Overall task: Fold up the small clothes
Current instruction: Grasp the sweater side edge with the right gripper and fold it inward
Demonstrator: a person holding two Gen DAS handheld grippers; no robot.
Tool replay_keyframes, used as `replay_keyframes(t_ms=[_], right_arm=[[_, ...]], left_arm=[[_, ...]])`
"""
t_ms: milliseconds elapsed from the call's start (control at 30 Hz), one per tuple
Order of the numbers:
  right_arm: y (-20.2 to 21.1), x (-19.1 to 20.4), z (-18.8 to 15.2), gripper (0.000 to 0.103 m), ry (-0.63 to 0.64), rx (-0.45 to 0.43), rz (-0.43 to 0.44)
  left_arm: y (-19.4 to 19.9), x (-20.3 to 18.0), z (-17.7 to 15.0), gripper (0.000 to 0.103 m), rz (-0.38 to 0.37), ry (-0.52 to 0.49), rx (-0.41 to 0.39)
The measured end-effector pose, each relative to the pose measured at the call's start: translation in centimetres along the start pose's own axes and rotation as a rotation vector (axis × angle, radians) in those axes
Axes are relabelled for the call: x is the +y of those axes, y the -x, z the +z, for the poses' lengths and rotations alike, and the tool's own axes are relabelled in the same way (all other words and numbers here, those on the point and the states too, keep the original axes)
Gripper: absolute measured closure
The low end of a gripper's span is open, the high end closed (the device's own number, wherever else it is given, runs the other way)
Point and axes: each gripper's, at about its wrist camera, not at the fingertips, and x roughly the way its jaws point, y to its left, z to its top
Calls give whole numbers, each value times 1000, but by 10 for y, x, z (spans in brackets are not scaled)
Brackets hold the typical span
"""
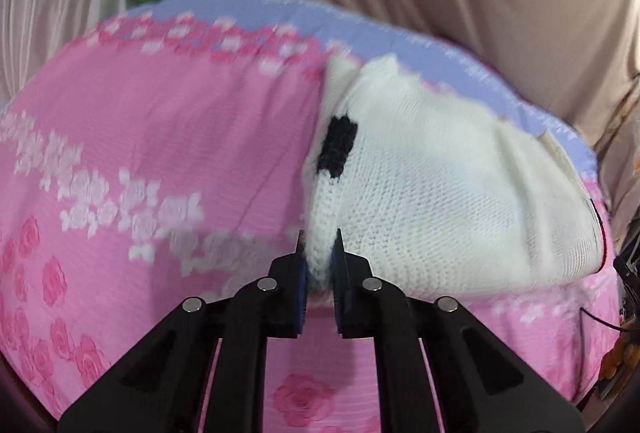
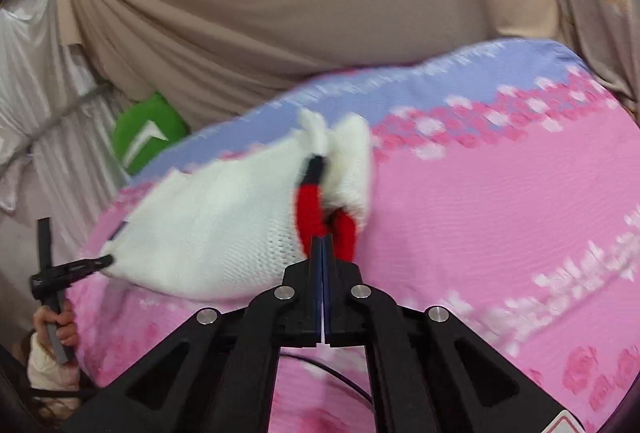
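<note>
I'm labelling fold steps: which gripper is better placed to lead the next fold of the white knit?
Probably neither alone: left gripper pinches the white knit edge, right gripper its red trim. Both hold ends; move together.

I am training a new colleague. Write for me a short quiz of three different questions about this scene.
1. True or false: the left hand-held gripper pinches the white knitted garment.
2. What colour is the trim at the right hand-held gripper? A blue, B red, C yellow.
3. Fill in: the garment lies on a pink floral ____.

Key: 1 true; 2 B; 3 sheet.
</note>
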Motion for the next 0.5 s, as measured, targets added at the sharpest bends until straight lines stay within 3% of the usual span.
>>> replay_keyframes(t_ms=[33, 67, 100, 200, 233, 267, 300, 333, 367, 433, 500], right_arm=[[-14, -8, -7, 103, -10, 60, -49], [-27, -19, -16, 103, -44, 122, -72], [-29, -26, -21, 102, -89, 136, -53], [-11, -20, -11, 97, -95, 63, 19], [-5, -13, -1, 93, -62, 33, 15], [-2, -5, 10, 81, -30, 11, 19], [-2, 4, 25, 60, 3, -15, 37], [-6, 12, 38, 48, 27, -34, 58], [-16, 23, 54, 38, 61, -53, 81], [-40, 42, 78, 36, 121, -54, 81], [-76, 56, 97, 27, 148, -34, 55]], left_arm=[[-10, 4, -6, 93, -4, 11, 22], [-6, 3, -10, 92, -5, 2, -25], [-2, 1, -10, 90, 3, -4, -24], [21, -4, -3, 82, -30, 18, -68], [31, -6, 4, 72, -36, 5, -101], [42, -11, 15, 63, -46, -10, -145], [48, -15, 25, 49, -64, -17, -179], [50, -19, 37, 39, -82, -24, -204], [46, -25, 53, 36, -92, -32, -221], [24, -36, 80, 36, -97, -38, -207], [-11, -41, 105, 36, -135, 5, -145]])
